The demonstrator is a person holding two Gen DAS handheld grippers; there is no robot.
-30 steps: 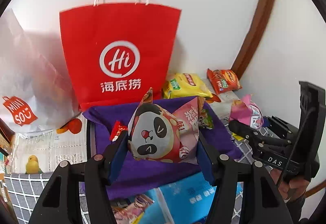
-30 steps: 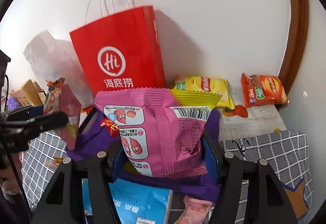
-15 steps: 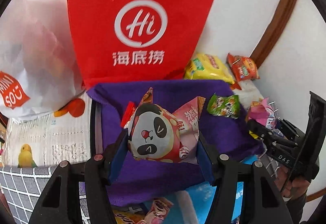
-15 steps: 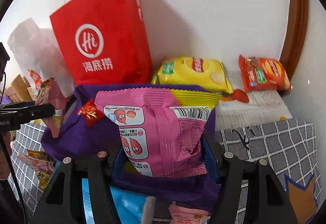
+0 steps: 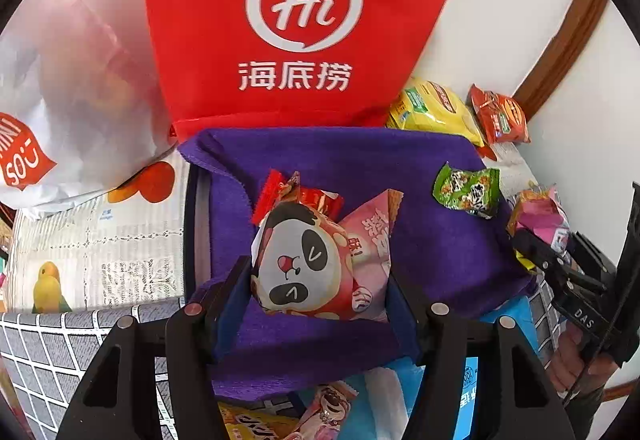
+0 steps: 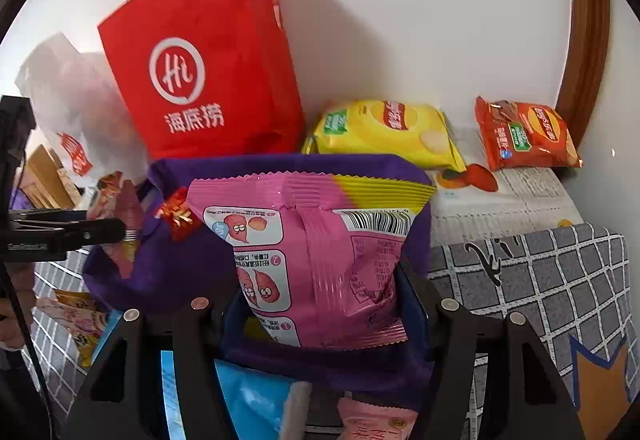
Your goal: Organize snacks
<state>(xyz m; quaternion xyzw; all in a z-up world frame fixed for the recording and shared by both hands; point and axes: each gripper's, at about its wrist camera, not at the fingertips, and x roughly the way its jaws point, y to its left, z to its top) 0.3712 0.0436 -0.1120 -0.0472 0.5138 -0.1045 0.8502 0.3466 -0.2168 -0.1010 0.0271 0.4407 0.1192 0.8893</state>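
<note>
While both grippers hang above the purple cloth, each pinches 1 snack pack between its 2 fingers. At the far left edge a white plastic bag leans against the wall, and printed newspaper covers the surface beside it. Next comes the red paper bag, standing upright against the wall with its base touching the back edge of the purple cloth. The left gripper clamps the panda-print pack at both sides, over the left half of the cloth and just in front of a small red packet lying there. To its right a green packet lies near the cloth's right edge, with bare purple fabric between it and the panda-print pack. The right gripper clamps the pink sweet-potato pack at its lower end; the pack stands upright over the cloth's right half, its crimped top edge uppermost. Behind the cloth's back right corner lies a yellow chip bag, and farther right, apart from it, an orange chip bag rests near the wall corner and the brown door frame. A grey checked mat to the right of the cloth is bare. At the cloth's front edge, a blue pack and other small packets crowd the lower border of both views.
</note>
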